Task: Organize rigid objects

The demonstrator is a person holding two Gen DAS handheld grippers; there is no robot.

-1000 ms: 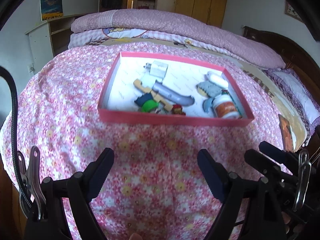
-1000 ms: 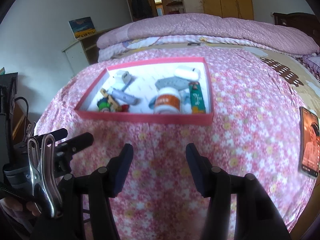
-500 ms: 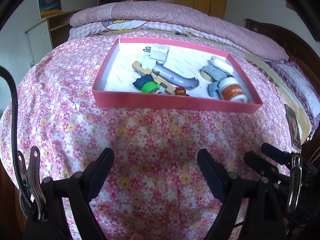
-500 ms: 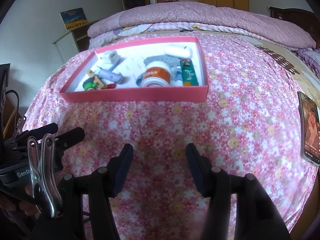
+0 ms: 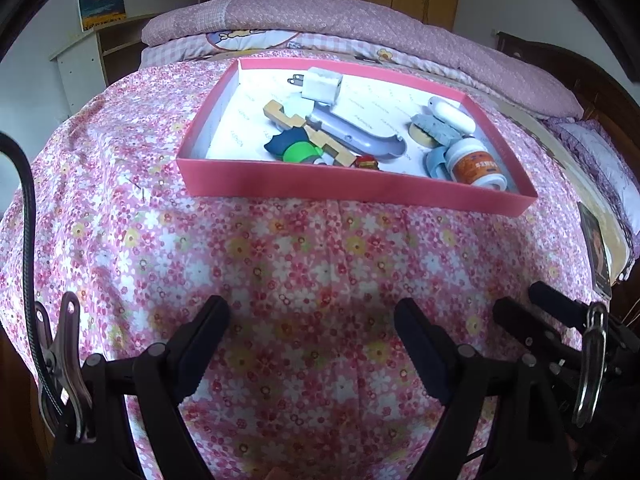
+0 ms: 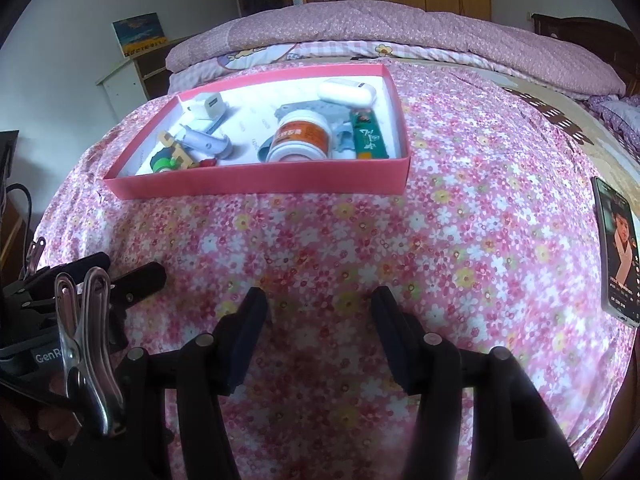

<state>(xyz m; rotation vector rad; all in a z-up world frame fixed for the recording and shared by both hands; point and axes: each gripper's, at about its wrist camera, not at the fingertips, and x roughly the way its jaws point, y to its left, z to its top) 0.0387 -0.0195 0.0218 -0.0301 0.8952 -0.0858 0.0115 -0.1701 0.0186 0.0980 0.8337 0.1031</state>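
Observation:
A shallow pink box [image 5: 344, 186] [image 6: 256, 180] lies on the flowered bedspread ahead of both grippers. Inside it are a white charger plug [image 5: 322, 86] [image 6: 206, 106], a grey curved piece [image 5: 360, 138], a wooden piece [image 5: 280, 114], a green and blue toy [image 5: 298, 148], a white pill bottle with an orange label [image 5: 474, 164] [image 6: 300, 138], a white case [image 5: 452, 114] [image 6: 346, 92] and a green packet [image 6: 368, 136]. My left gripper [image 5: 312, 316] stands open over bare bedspread, short of the box. Nothing sits between the fingers of my open right gripper [image 6: 318, 304] either.
A phone [image 6: 618, 248] [image 5: 596, 252] with a lit screen lies on the bed's right side. A folded pink quilt [image 6: 400, 36] runs behind the box. A white shelf unit [image 5: 88, 64] stands left of the bed. The other gripper's clamps show at each view's edge.
Both grippers have sunk toward the bedspread and tipped, so the pink box now looks larger and nearer in both views. The jaws stay as they were.

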